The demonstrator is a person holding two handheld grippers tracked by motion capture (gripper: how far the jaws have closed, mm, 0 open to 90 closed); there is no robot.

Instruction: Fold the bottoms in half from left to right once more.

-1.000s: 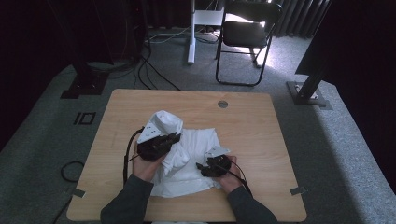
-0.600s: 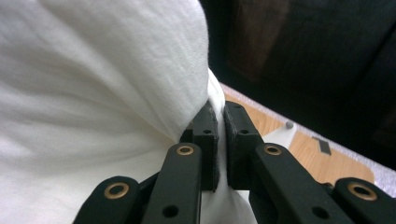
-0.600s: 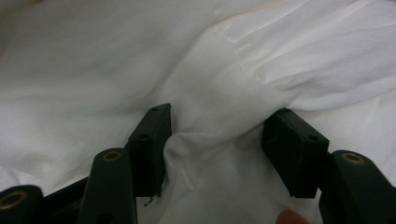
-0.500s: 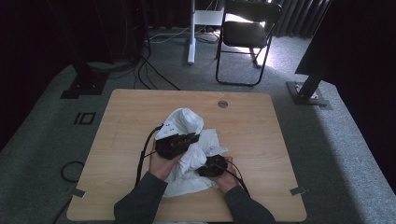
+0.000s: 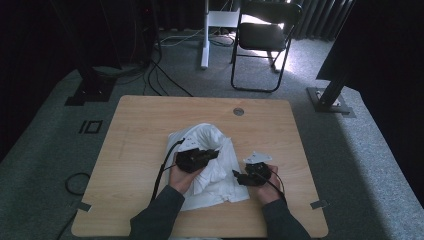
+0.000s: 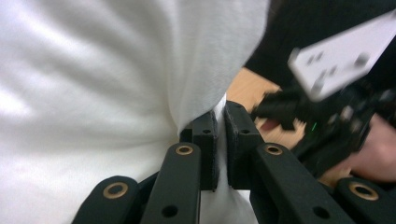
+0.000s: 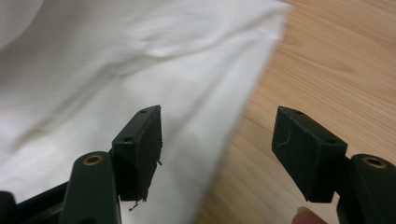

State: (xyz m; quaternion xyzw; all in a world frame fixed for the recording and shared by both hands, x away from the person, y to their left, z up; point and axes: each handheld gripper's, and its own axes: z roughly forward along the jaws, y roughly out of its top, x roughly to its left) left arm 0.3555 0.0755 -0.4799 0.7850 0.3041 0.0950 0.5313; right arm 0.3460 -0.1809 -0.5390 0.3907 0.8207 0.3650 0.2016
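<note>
A crumpled white cloth (image 5: 212, 137) lies in the middle of the wooden table (image 5: 140, 125). My left gripper (image 5: 214, 153) rests on top of it, shut on a fold of the cloth (image 6: 93, 70) that is pinched between its pads (image 6: 221, 119). My right gripper (image 5: 237, 177) sits at the cloth's right edge, pointing left, and its jaws have just been opening. In the right gripper view the right gripper (image 7: 217, 135) stands open. The cloth's edge (image 7: 116, 60) runs on the table beneath the gap, and the pads do not press on it.
Bare wood (image 7: 336, 60) lies to the right of the cloth. A round grommet (image 5: 238, 111) sits near the table's far edge. On the floor beyond the table stand a black chair (image 5: 262, 37), cables and stand bases.
My left gripper has carried the pinched fold to the right and lower over the cloth. My right gripper has shifted right to the cloth's edge, jaws wider.
</note>
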